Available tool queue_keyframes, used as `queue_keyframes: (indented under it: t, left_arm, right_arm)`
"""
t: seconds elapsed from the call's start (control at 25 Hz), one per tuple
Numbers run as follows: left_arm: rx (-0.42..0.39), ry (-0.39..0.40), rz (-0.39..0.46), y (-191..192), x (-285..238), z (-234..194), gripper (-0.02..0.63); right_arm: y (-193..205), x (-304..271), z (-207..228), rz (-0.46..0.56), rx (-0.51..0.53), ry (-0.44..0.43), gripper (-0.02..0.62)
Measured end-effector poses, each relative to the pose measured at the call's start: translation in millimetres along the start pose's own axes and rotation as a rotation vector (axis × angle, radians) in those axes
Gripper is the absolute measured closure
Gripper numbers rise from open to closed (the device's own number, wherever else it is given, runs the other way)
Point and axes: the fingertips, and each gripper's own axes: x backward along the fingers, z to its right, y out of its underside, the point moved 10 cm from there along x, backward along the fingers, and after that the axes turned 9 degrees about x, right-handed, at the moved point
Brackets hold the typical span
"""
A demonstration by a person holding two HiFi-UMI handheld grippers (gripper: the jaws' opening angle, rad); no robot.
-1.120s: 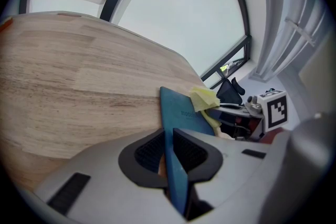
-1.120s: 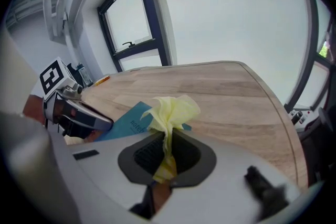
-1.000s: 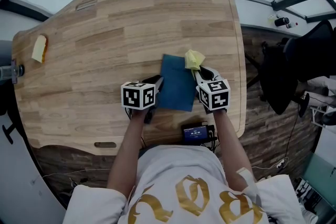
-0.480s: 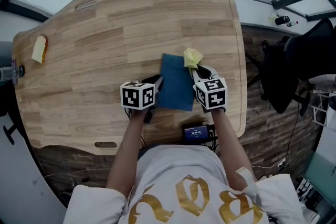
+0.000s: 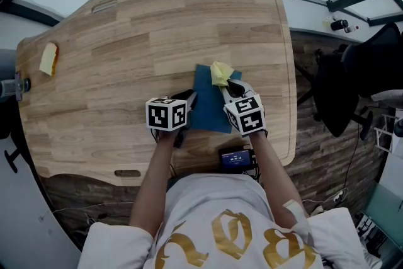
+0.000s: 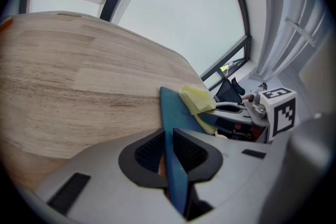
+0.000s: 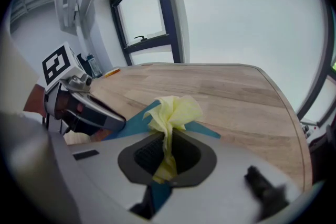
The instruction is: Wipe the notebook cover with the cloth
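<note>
While I wipe: left hand-held gripper (image 6: 169, 155) clamps the notebook (image 5: 206, 107) edge, steadying it.
Right hand-held gripper (image 7: 167, 152): pinches cloth (image 5: 220, 73); I'd sweep flat, contact seemingly light.

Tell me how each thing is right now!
notebook: lying flat on the table, one edge clamped by the left gripper.
cloth: bunched up, pinched in the right gripper, over the notebook's far end.
left gripper: shut on the notebook.
right gripper: shut on the cloth.
</note>
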Motion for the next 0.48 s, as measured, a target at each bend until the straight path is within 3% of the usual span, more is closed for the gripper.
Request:
queue_keyframes:
  t: [0.48]
  left_arm:
    - [0.003,-0.003,0.004,0,1,0,0.548]
  right_arm:
    - [-4,0,-21,-0.071,0.095,-0.060,0.558]
